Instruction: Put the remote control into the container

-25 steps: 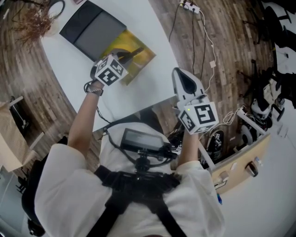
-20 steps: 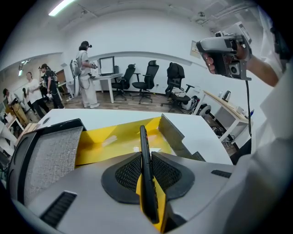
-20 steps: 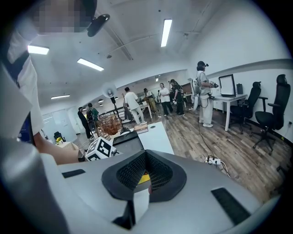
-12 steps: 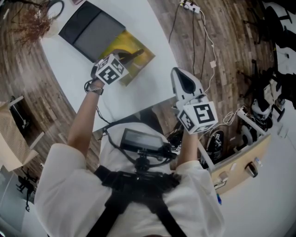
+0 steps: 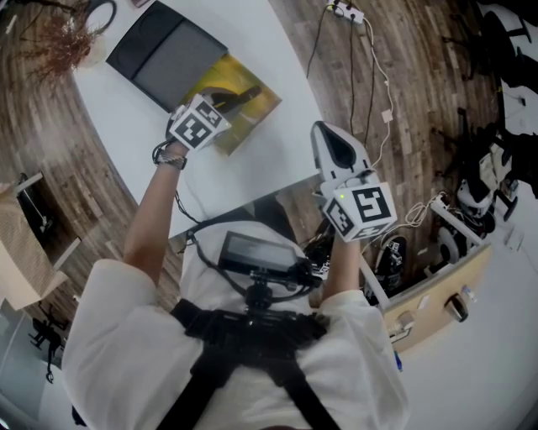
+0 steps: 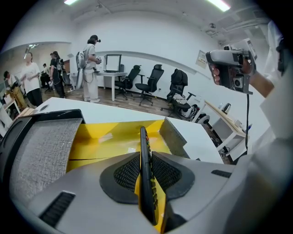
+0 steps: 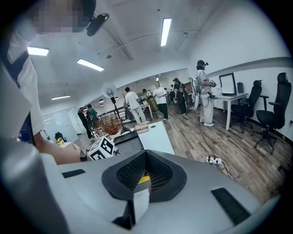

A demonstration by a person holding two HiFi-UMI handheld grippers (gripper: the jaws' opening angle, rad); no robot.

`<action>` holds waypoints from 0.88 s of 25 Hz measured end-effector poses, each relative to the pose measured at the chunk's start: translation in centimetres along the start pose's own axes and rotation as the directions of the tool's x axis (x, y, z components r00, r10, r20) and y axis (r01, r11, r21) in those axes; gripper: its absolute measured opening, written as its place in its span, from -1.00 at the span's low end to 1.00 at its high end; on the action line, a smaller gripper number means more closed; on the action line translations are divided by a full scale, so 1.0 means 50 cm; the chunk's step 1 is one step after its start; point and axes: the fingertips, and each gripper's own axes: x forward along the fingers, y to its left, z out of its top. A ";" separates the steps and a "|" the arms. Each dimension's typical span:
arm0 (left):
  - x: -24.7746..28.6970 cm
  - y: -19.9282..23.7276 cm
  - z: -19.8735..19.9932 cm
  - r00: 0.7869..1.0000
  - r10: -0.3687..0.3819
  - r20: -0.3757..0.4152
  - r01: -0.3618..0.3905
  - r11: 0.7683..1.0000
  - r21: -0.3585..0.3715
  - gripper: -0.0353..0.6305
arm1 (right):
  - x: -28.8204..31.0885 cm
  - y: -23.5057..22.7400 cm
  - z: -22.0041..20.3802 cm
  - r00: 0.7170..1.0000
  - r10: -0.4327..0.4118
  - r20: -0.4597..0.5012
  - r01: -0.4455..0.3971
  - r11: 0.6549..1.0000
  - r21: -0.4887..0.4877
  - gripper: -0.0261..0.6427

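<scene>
The black remote control (image 6: pixel 143 141) stands on edge between my left gripper's (image 6: pixel 144 161) pads, which are shut on its sides, its far end pointing into the yellow container (image 6: pixel 110 136). In the head view my left gripper (image 5: pixel 222 101) hangs over the near edge of the yellow container (image 5: pixel 262 104) on the white table, and the remote (image 5: pixel 240 93) juts out over the yellow floor. My right gripper (image 5: pixel 326 133) is held off the table's right edge, above the wooden floor. Its pads (image 7: pixel 155 171) meet at the tips with nothing between them.
A dark grey lid (image 5: pixel 164 52) lies open behind the container on the white table (image 5: pixel 126 117). Dried twigs (image 5: pixel 59 42) stand at the table's far left. Cables and a power strip (image 5: pixel 346 12) lie on the floor. People and office chairs (image 6: pixel 153 84) fill the room beyond.
My left gripper has rolled a little with the remote still in it, its marker cube now turned and slightly higher in the head view. The right gripper has stayed still.
</scene>
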 end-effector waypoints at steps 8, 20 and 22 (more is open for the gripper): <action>0.006 -0.002 -0.001 1.000 -0.001 0.000 0.001 1.000 -0.015 -0.65 | 0.007 0.003 0.000 1.000 0.008 -0.004 -0.008 1.000 0.000 -0.91; 0.009 0.002 -0.001 1.000 -0.002 0.005 0.002 0.999 -0.039 -0.63 | 0.007 0.006 -0.007 1.000 0.011 -0.011 -0.011 1.000 0.003 -0.91; 0.010 0.003 -0.002 1.000 0.002 0.004 -0.002 0.999 -0.039 -0.62 | 0.009 0.008 -0.009 1.000 0.014 -0.014 -0.014 1.000 0.003 -0.91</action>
